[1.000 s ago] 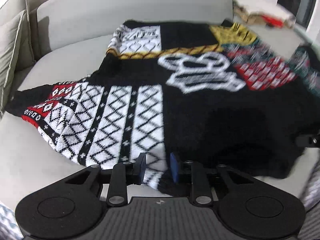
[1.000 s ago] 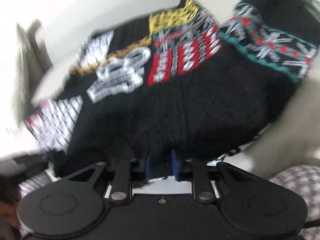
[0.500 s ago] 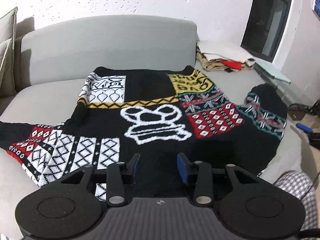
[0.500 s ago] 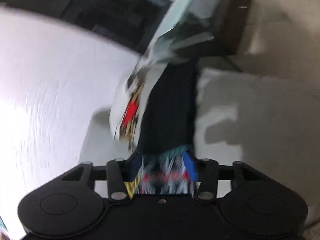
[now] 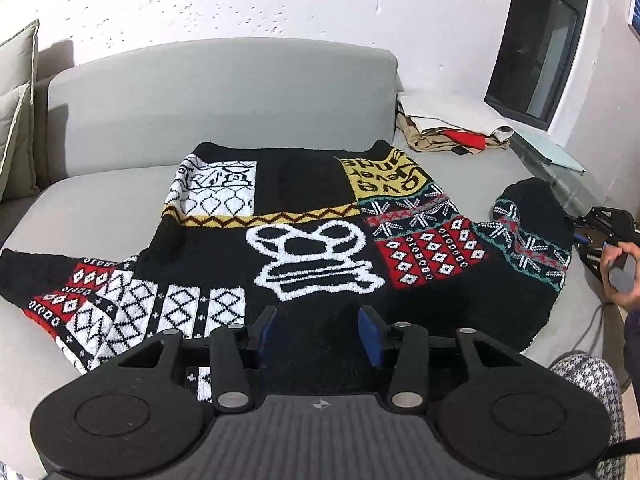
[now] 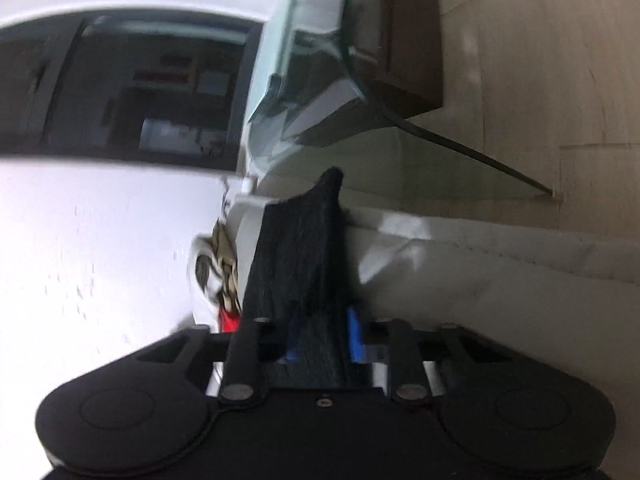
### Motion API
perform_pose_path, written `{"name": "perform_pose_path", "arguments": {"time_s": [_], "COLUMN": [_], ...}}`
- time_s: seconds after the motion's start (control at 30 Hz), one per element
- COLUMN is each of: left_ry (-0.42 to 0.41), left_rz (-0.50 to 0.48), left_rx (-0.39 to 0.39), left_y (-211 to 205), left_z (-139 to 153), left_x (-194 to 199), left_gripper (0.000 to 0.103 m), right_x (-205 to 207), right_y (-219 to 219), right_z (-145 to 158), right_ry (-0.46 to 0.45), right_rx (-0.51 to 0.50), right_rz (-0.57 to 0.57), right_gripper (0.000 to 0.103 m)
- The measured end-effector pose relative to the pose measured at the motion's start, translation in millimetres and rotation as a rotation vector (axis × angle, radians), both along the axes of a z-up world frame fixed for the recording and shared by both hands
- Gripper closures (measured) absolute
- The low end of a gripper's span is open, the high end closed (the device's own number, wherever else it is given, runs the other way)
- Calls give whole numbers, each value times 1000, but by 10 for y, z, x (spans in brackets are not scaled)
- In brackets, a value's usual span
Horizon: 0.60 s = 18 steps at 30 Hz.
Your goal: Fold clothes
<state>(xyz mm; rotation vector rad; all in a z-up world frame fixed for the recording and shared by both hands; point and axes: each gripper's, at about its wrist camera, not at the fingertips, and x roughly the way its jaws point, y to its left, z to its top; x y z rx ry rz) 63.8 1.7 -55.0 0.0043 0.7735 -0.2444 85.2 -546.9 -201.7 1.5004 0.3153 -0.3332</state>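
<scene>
A black knitted sweater with white, red and yellow patchwork patterns lies spread flat on a grey sofa. My left gripper hovers open over the sweater's near hem, with nothing between its blue pads. The right sleeve lies bent at the sofa's right edge. There a hand holds my right gripper against the sleeve's outer side. In the right wrist view my right gripper is rolled sideways and shut on black sleeve fabric, which runs forward from the pads.
A pile of beige, white and red clothes sits at the sofa's far right corner. A glass table stands beyond the right edge, under a dark window. Cushions lean at the far left. A houndstooth trouser leg shows at lower right.
Both grippers let go of the near hem. My left gripper opened and drew back and up. My right gripper swung over to the right sleeve and narrowed onto it.
</scene>
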Motion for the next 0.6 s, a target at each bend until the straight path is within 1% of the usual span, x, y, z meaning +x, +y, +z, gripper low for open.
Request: {"name": "perform_pose_path", "arguments": {"time_s": [0.03, 0.07, 0.1, 0.17, 0.23, 0.3, 0.4, 0.43, 0.47, 0.53, 0.6], "left_ry": [-3, -8, -14, -25, -39, -76, -122, -131, -139, -155, -171], "left_rz": [1, 2, 2, 3, 4, 11, 43, 60, 76, 110, 144], "left_rx": [6, 9, 4, -5, -33, -63, -95, -101, -108, -121, -133], "left_y": [-2, 2, 16, 44, 95, 167, 329, 399, 470, 610, 751], "left_z": [-3, -1, 6, 20, 48, 103, 164, 172, 181, 198, 215], "left_x": [-11, -25, -41, -72, -114, -196, -326, -365, -403, -481, -558], "left_gripper": [60, 60, 60, 60, 60, 60, 60, 60, 60, 60, 60], "right_x": [9, 18, 8, -13, -17, -15, -7, -12, -32, -46, -68], "right_y": [12, 36, 105, 315, 562, 846, 1548, 1863, 2136, 2733, 3389], "right_z": [53, 144, 297, 651, 989, 1351, 1874, 2029, 2138, 2262, 2242], "right_ry": [5, 12, 25, 58, 86, 113, 98, 79, 58, 12, -43], "right_rx": [-23, -77, -161, -367, -525, -689, -985, -1090, -1166, -1294, -1405], "right_rz": [-5, -7, 1, 11, 29, 50, 130, 173, 216, 316, 445], "right_gripper": [94, 95, 95, 95, 95, 95, 95, 95, 95, 95, 95]}}
